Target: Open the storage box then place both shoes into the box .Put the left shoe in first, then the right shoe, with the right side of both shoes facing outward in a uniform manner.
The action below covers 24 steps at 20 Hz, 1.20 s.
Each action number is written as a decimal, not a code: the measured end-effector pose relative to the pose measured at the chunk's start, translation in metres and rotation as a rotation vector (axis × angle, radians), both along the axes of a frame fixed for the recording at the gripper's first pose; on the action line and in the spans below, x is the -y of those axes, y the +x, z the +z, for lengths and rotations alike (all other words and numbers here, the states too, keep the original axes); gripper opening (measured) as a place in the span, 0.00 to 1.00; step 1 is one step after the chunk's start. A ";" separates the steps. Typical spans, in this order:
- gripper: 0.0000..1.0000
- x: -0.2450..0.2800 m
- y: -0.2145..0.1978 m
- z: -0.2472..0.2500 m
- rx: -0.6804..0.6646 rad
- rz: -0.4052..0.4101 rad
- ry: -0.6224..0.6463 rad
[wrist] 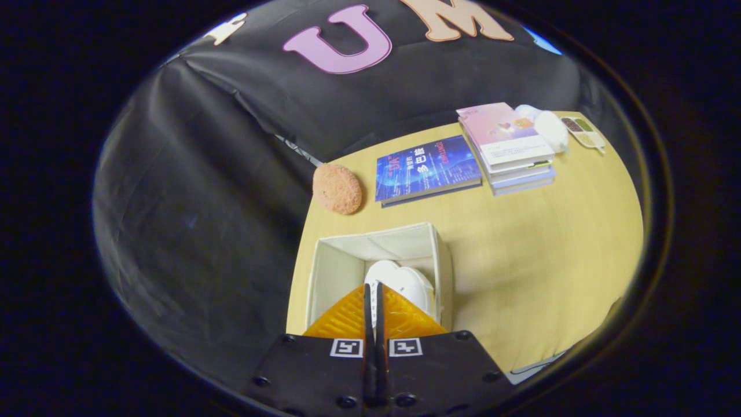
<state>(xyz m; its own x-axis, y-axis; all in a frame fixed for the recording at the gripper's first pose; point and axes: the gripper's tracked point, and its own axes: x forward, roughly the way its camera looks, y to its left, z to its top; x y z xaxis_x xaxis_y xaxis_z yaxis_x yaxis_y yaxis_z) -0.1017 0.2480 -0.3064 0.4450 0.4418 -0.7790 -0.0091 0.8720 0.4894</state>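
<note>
An open white storage box (347, 255) stands on the yellow table, just ahead of my fingers. A white shoe (405, 282) sits inside it, towards the box's right wall, toe end pointing away from me. My gripper (373, 304) hangs over the near side of the box. Its fingers are pressed almost together, with a thin white sliver of the shoe's rim between them. The near part of the shoe and the box floor are hidden by the fingers.
Beyond the box lie a round orange sponge-like pad (337, 188), a blue book (427, 169) and a stack of books (509, 149). A white bundle (549, 128) and a small palette-like tray (583, 132) sit behind the stack. Bare tabletop (538, 260) spreads right of the box.
</note>
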 end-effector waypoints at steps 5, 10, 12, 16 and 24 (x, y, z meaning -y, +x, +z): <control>0.02 0.022 0.008 0.006 0.063 -0.007 -0.054; 0.03 0.062 0.025 0.031 0.209 -0.030 -0.141; 0.02 0.083 0.040 0.052 0.302 -0.056 -0.179; 0.02 0.132 0.068 0.118 0.523 -0.131 -0.271; 0.02 0.206 0.087 0.268 0.846 -0.274 -0.336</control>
